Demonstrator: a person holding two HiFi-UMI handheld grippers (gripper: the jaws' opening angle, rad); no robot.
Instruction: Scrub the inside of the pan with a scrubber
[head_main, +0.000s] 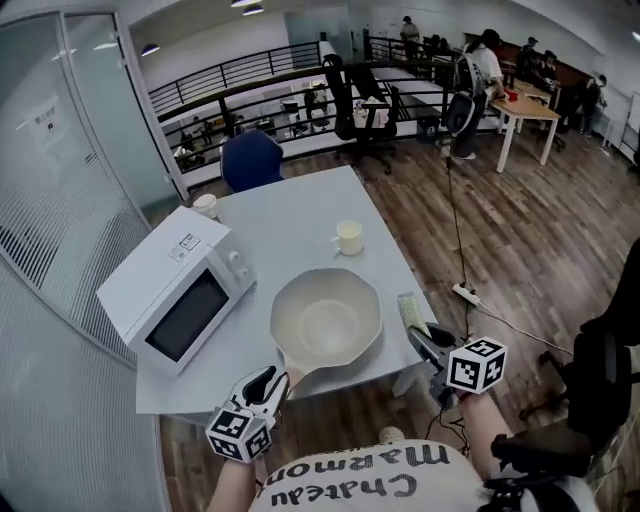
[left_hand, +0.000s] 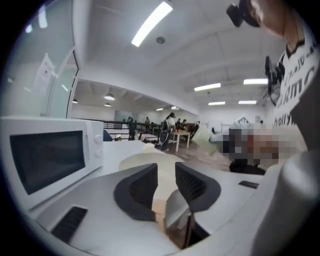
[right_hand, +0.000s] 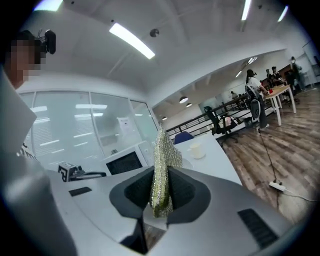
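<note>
A cream pan (head_main: 325, 320) sits on the white table (head_main: 290, 220) near its front edge, its wooden handle (head_main: 293, 377) pointing toward me. My left gripper (head_main: 268, 385) is at that handle. In the left gripper view the handle (left_hand: 159, 212) lies low between the dark pads of the gripper (left_hand: 166, 182), which hold it, and the pan's rim (left_hand: 145, 159) shows beyond. To the right of the pan, my right gripper (head_main: 420, 335) is shut on a glittery green scrubber (head_main: 411, 312). In the right gripper view the scrubber (right_hand: 162, 160) stands upright, pinched in the gripper (right_hand: 161, 187).
A white microwave (head_main: 175, 290) stands on the table left of the pan. A cream cup (head_main: 349, 237) sits behind the pan and another cup (head_main: 205, 205) at the far left corner. A blue chair (head_main: 250, 160) is beyond the table; a power strip (head_main: 467, 294) and cable lie on the wooden floor to the right.
</note>
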